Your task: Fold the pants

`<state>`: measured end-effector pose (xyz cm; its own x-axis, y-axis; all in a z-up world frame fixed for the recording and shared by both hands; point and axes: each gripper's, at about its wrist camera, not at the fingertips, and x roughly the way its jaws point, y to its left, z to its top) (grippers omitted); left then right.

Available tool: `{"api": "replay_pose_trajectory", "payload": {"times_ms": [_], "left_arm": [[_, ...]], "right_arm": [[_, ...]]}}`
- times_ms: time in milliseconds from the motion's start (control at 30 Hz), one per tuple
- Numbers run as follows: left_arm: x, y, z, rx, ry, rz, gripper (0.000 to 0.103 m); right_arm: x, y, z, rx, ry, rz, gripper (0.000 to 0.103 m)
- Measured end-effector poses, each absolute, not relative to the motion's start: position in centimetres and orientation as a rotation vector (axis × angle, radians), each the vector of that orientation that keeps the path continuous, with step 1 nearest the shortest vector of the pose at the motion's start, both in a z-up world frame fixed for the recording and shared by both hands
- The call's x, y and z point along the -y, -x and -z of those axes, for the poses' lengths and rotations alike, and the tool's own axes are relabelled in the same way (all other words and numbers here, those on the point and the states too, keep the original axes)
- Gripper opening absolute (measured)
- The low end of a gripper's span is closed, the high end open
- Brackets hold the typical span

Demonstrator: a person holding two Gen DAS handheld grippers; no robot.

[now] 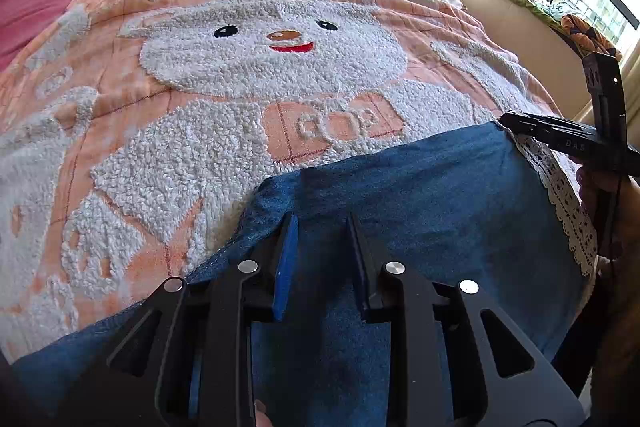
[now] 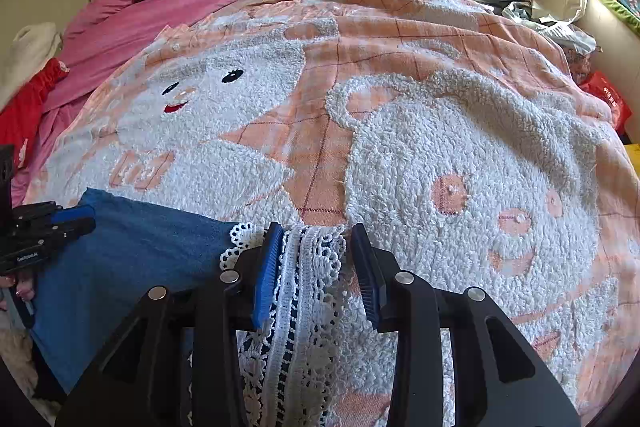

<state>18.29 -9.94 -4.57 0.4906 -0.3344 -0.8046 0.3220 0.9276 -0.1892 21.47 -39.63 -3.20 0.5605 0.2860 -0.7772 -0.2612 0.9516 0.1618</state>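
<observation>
**Getting a good hold on the blue pants**

The blue pants (image 1: 400, 195) lie flat on the near part of the bed, on top of the peach blanket (image 1: 224, 83) with the fluffy white snowman. A white lace trim (image 2: 308, 287) runs along one end of the pants.

The left gripper (image 1: 323, 227) sits low over the blue cloth. Its jaws stand a little apart, and no cloth is pinched between them. The right gripper (image 2: 314, 239) is at the lace end. Its jaws are apart too, with the lace lying in the gap, but the pads do not press on it.

The job here looks like grabbing both ends so the pants can be folded over. To do it well, each gripper should catch the edge of the pants only, not the fluffy blanket under it. The right one should bite past the lace into the blue cloth, because lace is thin and may slip. Both sides should lift together so the fold stays straight.
</observation>
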Motion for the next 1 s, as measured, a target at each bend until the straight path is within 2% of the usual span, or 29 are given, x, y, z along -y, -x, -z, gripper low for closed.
{"api": "replay_pose_trajectory", "payload": {"times_ms": [33,67,133,167,300,367,533,733,1000], "left_arm": [[10.0,-18.2,4.5,-0.977,0.005,0.398,0.018],[10.1,-17.9,4.2,-0.973,-0.013,0.396,0.018],[10.3,-16.6,3.0,-0.946,-0.043,0.404,0.036],[10.3,-15.8,2.3,-0.921,-0.041,0.411,0.050],[10.4,-13.4,0.9,-0.892,-0.028,0.414,0.051],[10.6,-11.8,0.8,-0.884,-0.028,0.431,0.051],[11.3,-8.4,2.1,-0.898,-0.064,0.398,0.051],[11.7,-6.0,4.1,-0.918,-0.218,0.316,0.052],[9.8,-6.1,5.6,-0.938,-0.135,0.313,0.055]], "right_arm": [[39.9,-21.1,2.9,-0.914,-0.033,-0.315,0.045],[40.3,-20.4,2.2,-0.897,-0.054,-0.309,0.056],[41.1,-18.2,0.3,-0.831,-0.086,-0.314,0.063],[41.3,-16.8,-0.7,-0.804,-0.080,-0.306,0.065],[40.9,-11.1,-2.5,-0.753,-0.050,-0.311,0.067],[40.1,-8.5,-2.6,-0.746,-0.055,-0.339,0.078],[37.1,-4.0,-1.0,-0.783,-0.031,-0.377,0.078],[35.8,-2.8,1.4,-0.869,-0.054,-0.378,0.078],[35.8,-2.6,3.5,-0.913,-0.019,-0.292,0.078]]}}
